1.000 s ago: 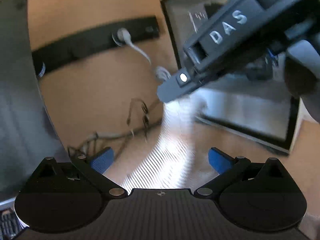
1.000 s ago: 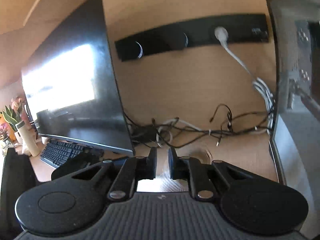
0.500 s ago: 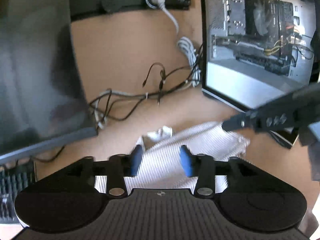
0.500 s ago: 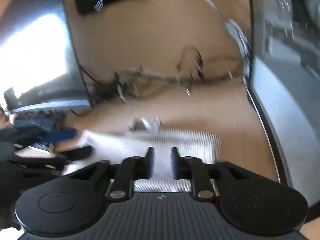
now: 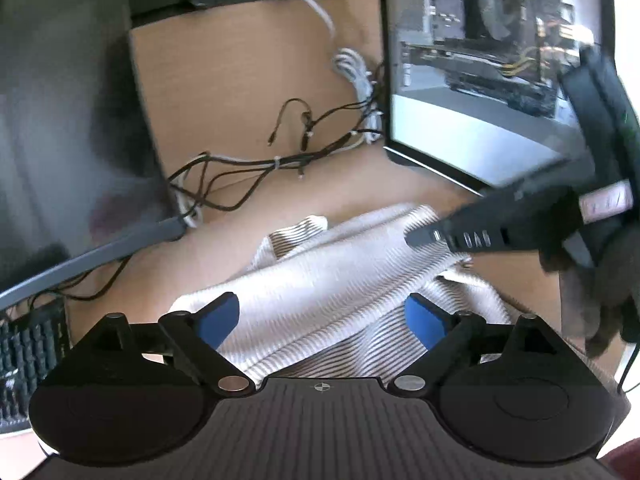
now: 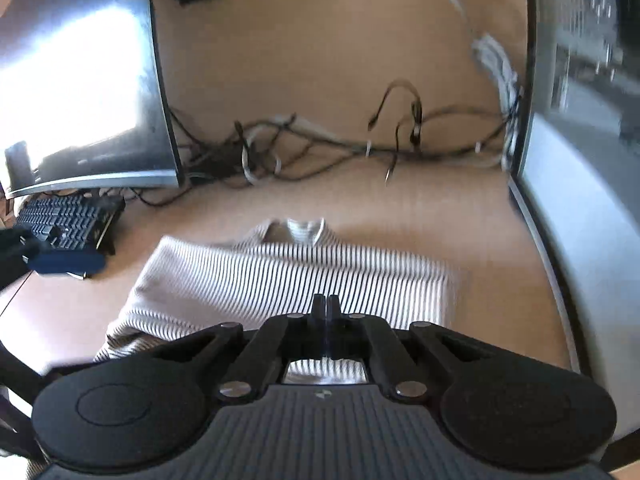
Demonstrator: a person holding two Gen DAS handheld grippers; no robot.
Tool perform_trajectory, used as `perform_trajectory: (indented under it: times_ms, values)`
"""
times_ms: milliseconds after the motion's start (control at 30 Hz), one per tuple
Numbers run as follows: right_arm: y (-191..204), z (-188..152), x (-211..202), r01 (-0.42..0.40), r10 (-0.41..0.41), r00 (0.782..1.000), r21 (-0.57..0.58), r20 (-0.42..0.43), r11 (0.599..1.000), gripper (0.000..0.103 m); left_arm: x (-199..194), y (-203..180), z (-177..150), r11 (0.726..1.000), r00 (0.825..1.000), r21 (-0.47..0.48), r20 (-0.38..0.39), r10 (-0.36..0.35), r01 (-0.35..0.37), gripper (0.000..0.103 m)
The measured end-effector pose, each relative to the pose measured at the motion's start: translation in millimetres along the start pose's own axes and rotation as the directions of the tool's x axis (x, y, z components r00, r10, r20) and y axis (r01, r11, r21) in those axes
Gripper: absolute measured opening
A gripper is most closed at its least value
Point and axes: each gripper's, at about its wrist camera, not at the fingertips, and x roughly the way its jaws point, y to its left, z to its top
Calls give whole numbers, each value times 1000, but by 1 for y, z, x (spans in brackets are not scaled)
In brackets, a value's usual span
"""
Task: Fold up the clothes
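Your left gripper (image 5: 322, 316) holds its fingers spread wide above the striped shirt (image 6: 288, 276); your right gripper (image 6: 326, 312) has its fingers pressed together over the shirt's near edge, but cloth between them cannot be confirmed.

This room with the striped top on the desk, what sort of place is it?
Most likely a home office or computer desk, not a laundry room. A monitor and keyboard stand at one side, an open PC case at the other, and tangled cables run behind the striped top.
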Motion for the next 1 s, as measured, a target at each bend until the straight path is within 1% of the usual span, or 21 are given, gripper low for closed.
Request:
perform_trajectory:
  times_ms: [33,100,133,167,200,233,267,300,333,367,467,533,633,700,767,800,833,867,900,933,1000]
  values:
    - [-1,1,-3,14,-14,1000,-3,4,1000,2,2,-2,1,1000,1000,11,1,-7,7,94]
    - [-9,-1,-2,77,-76,997,10,-17,997,17,6,-7,2,1000,1000,18,-5,-21,21,94]
    - [-14,-3,-1,103,-102,994,30,-34,994,48,8,-9,2,999,1000,18,-10,-26,26,94]
    - [-19,-6,2,117,-114,992,60,-48,991,69,9,-10,3,999,999,20,-16,-31,31,94]
    - [-25,-10,4,121,-116,991,91,-60,988,69,10,-11,3,999,999,22,-21,-35,36,94]
    - [-28,-13,6,113,-105,992,113,-74,987,66,10,-11,2,999,999,25,-25,-38,39,94]
    - [-30,-16,8,92,-81,993,125,-89,988,49,10,-11,1,999,999,29,-29,-40,41,94]
    - [-31,-18,9,75,-63,994,127,-94,989,39,10,-10,0,999,999,32,-33,-41,42,94]
    - [-29,-19,7,64,-54,995,117,-87,991,20,11,-9,-1,999,999,34,-37,-39,40,94]
    - [-27,-18,3,54,-46,996,100,-73,994,19,11,-8,-2,999,999,36,-41,-30,32,95]
    - [-16,-2,-19,40,-41,999,16,18,999,17,9,-7,-1,999,1000,45,-30,3,-2,95]
    - [-11,12,-35,18,-19,997,7,69,1000,17,7,-9,1,998,1000,55,-13,5,-5,96]
    - [-12,35,-57,-99,88,990,97,112,990,17,9,-18,8,995,1000,95,14,-20,19,97]
    - [-6,48,-69,-175,157,977,122,146,977,17,10,-30,13,988,998,154,52,-35,27,97]
    - [2,59,-81,-259,236,956,123,175,958,17,12,-41,17,977,994,214,104,-12,-11,97]
    - [8,64,-86,-296,272,944,112,185,949,17,14,-43,19,972,991,230,129,24,-53,97]
    - [16,67,-90,-320,298,935,94,193,943,17,15,-42,21,969,986,228,155,63,-98,94]
    - [23,70,-94,-336,317,928,69,198,939,17,14,-35,23,971,980,196,169,102,-135,82]
    - [31,73,-97,-349,335,921,40,201,936,17,12,-23,24,976,976,147,171,135,-161,36]
    - [38,74,-99,-357,347,916,13,201,934,18,7,-9,24,980,972,91,169,163,-180,10]
    - [48,75,-98,-367,367,908,-36,204,929,23,-6,27,19,976,962,-32,163,219,-217,10]
